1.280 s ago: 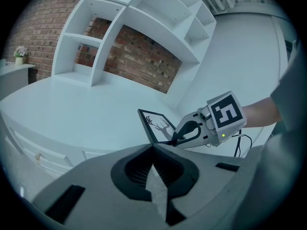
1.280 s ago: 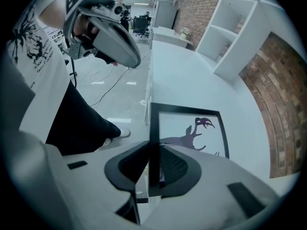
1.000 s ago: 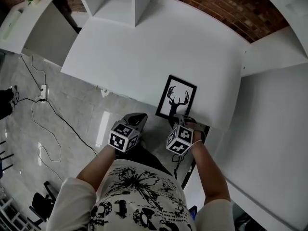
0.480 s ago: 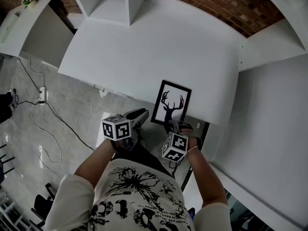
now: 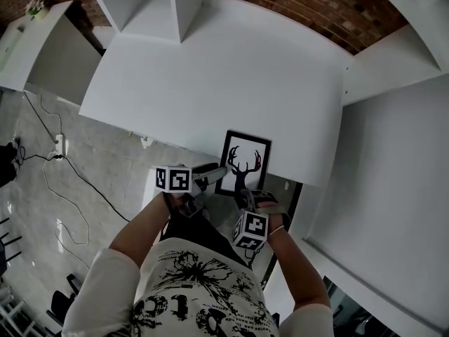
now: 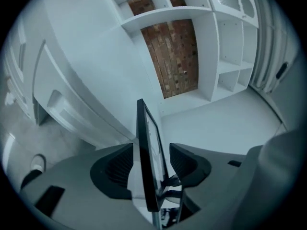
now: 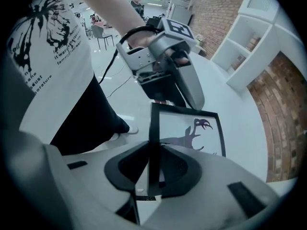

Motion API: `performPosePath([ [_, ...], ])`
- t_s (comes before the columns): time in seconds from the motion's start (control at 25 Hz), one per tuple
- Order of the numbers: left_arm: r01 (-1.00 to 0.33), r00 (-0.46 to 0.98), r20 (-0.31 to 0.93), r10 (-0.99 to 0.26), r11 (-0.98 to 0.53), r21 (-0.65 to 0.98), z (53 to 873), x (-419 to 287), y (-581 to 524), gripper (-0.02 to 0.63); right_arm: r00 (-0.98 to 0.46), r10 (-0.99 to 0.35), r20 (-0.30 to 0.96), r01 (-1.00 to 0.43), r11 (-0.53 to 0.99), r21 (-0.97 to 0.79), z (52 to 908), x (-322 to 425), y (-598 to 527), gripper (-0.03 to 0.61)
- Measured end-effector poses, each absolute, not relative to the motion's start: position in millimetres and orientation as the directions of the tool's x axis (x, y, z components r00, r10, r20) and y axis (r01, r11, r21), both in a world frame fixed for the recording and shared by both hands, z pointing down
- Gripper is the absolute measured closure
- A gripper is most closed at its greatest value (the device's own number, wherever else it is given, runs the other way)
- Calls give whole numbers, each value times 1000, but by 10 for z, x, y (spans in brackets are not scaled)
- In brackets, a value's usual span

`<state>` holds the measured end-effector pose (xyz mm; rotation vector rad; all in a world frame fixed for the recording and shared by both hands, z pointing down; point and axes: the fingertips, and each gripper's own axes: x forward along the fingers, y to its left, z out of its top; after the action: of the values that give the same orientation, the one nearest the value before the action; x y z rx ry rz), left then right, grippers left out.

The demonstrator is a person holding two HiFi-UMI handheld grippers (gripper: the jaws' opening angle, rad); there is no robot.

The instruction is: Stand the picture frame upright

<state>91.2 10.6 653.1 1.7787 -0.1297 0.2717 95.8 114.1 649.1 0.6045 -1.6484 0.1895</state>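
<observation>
Just been opening on the left gripper (image 6: 152, 163), now spread wide, with the thin left side edge of the picture frame (image 6: 144, 143) between the pads and touching neither (room on both sides). Clamped on the frame's near short edge at the right gripper (image 7: 154, 169), so the only grip for tipping. Found at the near edge of the white table (image 5: 231, 69), long axis pointing away from the person.

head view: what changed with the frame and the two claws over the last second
The left claw moved over to the left edge of the picture frame, its jaws just opening, and now straddles that edge without pressing it. The right claw stayed shut on the frame's near edge, at the near edge of the table.
</observation>
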Motion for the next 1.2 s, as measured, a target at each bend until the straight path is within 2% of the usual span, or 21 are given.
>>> performPosePath([
  [0.16, -159, 977, 180, 117, -170, 973, 6521, 1057, 131, 385, -45, -285, 957, -473, 850, 231, 6501, 940, 1169, 503],
  [0.28, -168, 972, 190, 136, -157, 973, 6593, 1099, 137, 444, -46, -286, 957, -475, 849, 231, 6501, 936, 1184, 502],
  [0.36, -176, 971, 195, 136, -145, 974, 6639, 1104, 130, 512, -45, -288, 956, -481, 846, 232, 6517, 950, 1197, 502],
  [0.56, -182, 968, 201, 149, -133, 974, 6668, 1122, 157, 514, -56, -283, 958, -483, 847, 222, 6550, 964, 1240, 502],
  [0.76, -204, 965, 210, 158, -56, 977, 6693, 1092, 173, 526, -46, -305, 951, -472, 846, 248, 6558, 957, 1237, 500],
  [0.92, -220, 959, 227, 170, -60, 974, 6717, 1113, 145, 529, -36, -355, 934, -468, 832, 298, 6607, 990, 1200, 494],
  [0.96, -222, 958, 230, 172, -63, 973, 6724, 1115, 138, 531, -52, -369, 928, -478, 825, 301, 6601, 987, 1180, 478],
  [1.04, -223, 955, 233, 183, -69, 972, 6736, 1108, 131, 529, -108, -383, 918, -526, 805, 274, 6551, 976, 1146, 391],
  [1.2, -224, 951, 234, 200, -72, 972, 6750, 1087, 120, 529, -284, -412, 866, -770, 636, 50, 6381, 1054, 1124, 334],
])
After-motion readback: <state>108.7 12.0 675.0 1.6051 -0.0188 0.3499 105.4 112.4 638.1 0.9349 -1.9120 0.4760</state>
